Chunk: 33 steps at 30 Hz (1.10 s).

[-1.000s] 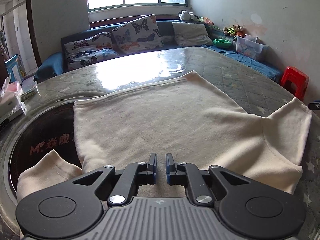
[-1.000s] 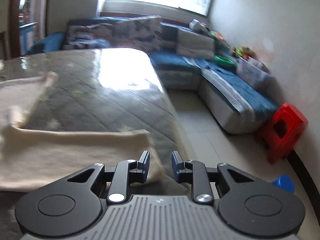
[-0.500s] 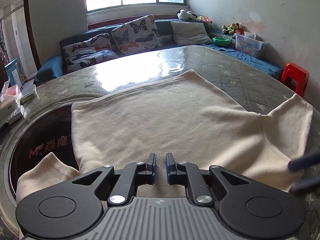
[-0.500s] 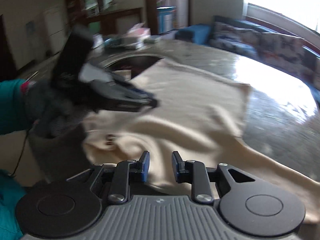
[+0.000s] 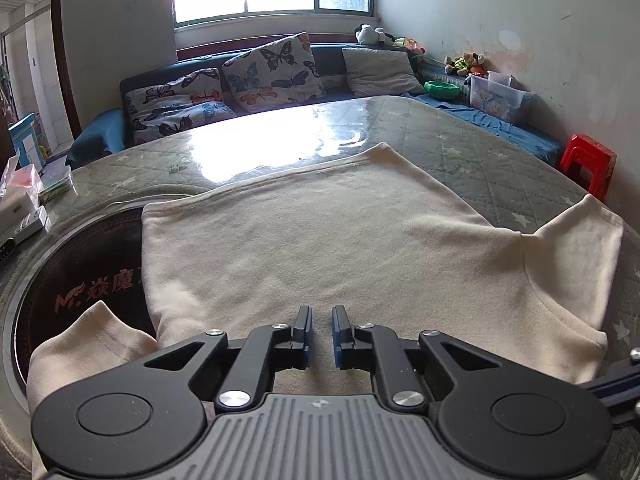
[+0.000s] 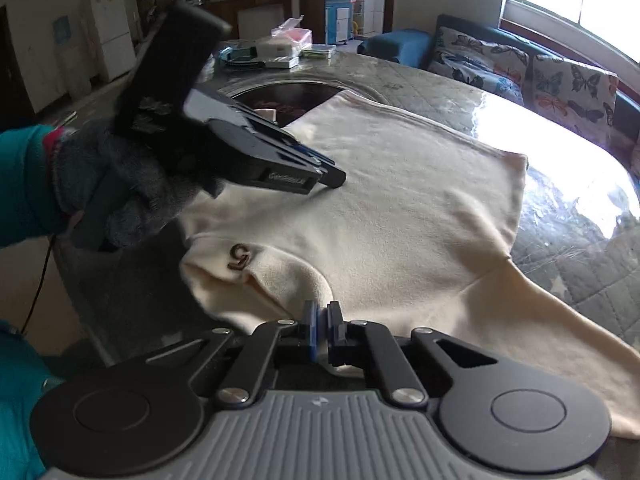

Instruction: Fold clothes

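A cream sweatshirt (image 5: pixel 320 240) lies spread flat on the quilted table, its hem toward the window and a sleeve out to each side. My left gripper (image 5: pixel 321 320) hovers just above its near edge with a narrow gap between the fingers and nothing in it. In the right wrist view the sweatshirt (image 6: pixel 400 208) shows its collar with a small brown logo (image 6: pixel 240 257). My right gripper (image 6: pixel 321 318) is at the near shoulder edge by the collar, jaws almost closed; whether cloth is pinched is hidden. The left gripper also shows there (image 6: pixel 328 178), above the cloth.
A dark round inset with red lettering (image 5: pixel 80 280) lies under the left sleeve. Boxes and packets (image 5: pixel 24 200) sit at the table's left edge. A sofa with butterfly cushions (image 5: pixel 272 72) runs behind the table. A red stool (image 5: pixel 588 164) stands at right.
My right gripper swung from facing the table's right edge round to the collar side of the sweatshirt, and its jaws have narrowed. The left gripper has hardly moved.
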{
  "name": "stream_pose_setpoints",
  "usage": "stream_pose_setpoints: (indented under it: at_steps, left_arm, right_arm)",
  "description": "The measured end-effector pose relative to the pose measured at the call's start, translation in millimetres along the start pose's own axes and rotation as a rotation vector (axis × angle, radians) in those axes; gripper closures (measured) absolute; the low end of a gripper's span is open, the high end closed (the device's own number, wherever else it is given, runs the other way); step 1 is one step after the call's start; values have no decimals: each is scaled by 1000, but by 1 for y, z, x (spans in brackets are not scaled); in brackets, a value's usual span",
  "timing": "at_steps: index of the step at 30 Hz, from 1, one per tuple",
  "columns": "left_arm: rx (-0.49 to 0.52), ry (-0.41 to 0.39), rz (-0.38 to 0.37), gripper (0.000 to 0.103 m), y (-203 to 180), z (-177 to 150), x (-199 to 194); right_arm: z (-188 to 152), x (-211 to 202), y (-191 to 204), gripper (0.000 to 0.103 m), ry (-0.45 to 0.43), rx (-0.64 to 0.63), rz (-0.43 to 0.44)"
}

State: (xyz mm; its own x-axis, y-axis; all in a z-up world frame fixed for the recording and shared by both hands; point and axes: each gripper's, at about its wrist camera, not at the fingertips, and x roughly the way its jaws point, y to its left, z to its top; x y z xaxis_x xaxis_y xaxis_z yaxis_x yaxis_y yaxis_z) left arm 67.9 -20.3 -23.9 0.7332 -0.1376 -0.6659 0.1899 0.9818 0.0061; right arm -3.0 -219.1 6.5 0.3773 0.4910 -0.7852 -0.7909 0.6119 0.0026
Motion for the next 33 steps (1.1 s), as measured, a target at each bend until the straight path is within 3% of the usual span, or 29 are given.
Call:
stream_pose_setpoints:
  at_steps: [5, 8, 11, 19, 26, 30, 33]
  left_arm:
    - [-1, -10, 10, 84, 0, -1, 0]
    - [3, -7, 22, 78, 0, -1, -4]
    - [16, -32, 12, 78, -3, -4, -17]
    - [106, -73, -87, 78, -32, -32, -51]
    - [71, -48, -113, 77, -31, -55, -66]
    - [30, -107, -34, 77, -8, -48, -80]
    - [27, -124, 124, 77, 17, -41, -77]
  right_arm:
    - [-2, -7, 1, 98, -8, -13, 9]
    - [0, -11, -2, 88, -26, -13, 10]
    - [2, -15, -5, 86, -44, -13, 12]
    - [14, 17, -52, 83, -55, 107, -87]
    - [24, 49, -96, 80, -57, 220, -178]
    - [21, 40, -81, 74, -90, 190, -160]
    - [24, 36, -68, 72, -106, 156, -122]
